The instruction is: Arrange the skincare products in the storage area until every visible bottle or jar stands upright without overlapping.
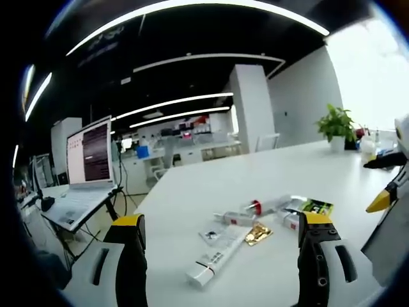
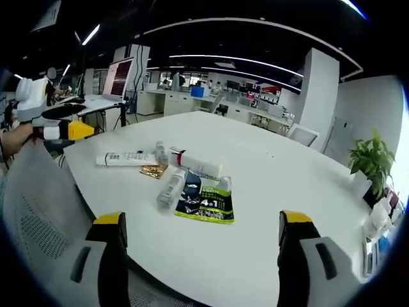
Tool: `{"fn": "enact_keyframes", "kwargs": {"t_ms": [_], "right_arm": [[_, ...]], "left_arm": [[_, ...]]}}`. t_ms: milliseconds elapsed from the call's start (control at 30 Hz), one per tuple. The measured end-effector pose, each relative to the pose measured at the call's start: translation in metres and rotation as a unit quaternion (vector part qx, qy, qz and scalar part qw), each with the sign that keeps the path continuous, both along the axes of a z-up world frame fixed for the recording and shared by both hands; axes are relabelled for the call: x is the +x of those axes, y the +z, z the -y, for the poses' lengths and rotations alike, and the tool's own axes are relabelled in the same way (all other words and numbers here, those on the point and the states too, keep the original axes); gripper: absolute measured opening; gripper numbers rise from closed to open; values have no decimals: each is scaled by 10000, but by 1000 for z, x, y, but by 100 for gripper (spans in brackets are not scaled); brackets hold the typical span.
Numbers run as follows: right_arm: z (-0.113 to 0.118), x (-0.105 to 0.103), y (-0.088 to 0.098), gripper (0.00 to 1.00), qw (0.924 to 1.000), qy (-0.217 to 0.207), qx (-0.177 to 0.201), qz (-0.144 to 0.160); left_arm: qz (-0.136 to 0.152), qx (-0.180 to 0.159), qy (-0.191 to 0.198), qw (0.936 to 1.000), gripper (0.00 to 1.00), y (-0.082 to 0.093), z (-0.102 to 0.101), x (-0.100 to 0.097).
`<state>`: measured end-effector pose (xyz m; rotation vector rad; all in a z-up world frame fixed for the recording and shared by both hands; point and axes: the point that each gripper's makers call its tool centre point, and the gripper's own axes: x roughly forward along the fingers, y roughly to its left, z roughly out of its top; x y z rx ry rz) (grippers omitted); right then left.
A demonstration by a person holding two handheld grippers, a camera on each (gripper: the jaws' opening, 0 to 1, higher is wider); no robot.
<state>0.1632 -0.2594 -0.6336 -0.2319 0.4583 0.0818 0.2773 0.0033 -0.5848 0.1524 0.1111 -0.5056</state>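
Observation:
Several skincare products lie flat in a loose cluster on the white table (image 1: 211, 179). In the left gripper view I see a long white tube (image 1: 214, 262), a red-capped tube (image 1: 255, 206), a gold sachet (image 1: 257, 234) and a green-black packet (image 1: 316, 206). My left gripper (image 1: 222, 220) hangs open before them, holding nothing. In the right gripper view the white tube (image 2: 126, 158), gold sachet (image 2: 153, 171), a small lying bottle (image 2: 171, 188), the red-capped tube (image 2: 195, 163) and the packet (image 2: 206, 201) lie ahead of my open, empty right gripper (image 2: 202, 217).
A laptop (image 1: 89, 153) sits on a stand left of the table. A potted plant (image 1: 335, 125) and small items stand at the table's far corner. A mesh chair back (image 2: 38, 211) is close by. The left gripper (image 2: 61, 125) shows at the left edge.

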Motion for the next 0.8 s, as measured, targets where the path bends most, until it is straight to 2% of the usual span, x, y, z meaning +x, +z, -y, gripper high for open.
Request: {"fn": "enact_keyframes", "kwargs": {"t_ms": [467, 800], "right_arm": [[-2, -1, 0, 99, 10000, 35, -12, -15], [-2, -1, 1, 99, 10000, 45, 5, -4]], "left_arm": [[-105, 34, -43, 9999, 97, -4, 1, 0], [-140, -83, -52, 9999, 97, -2, 2, -1]]}}
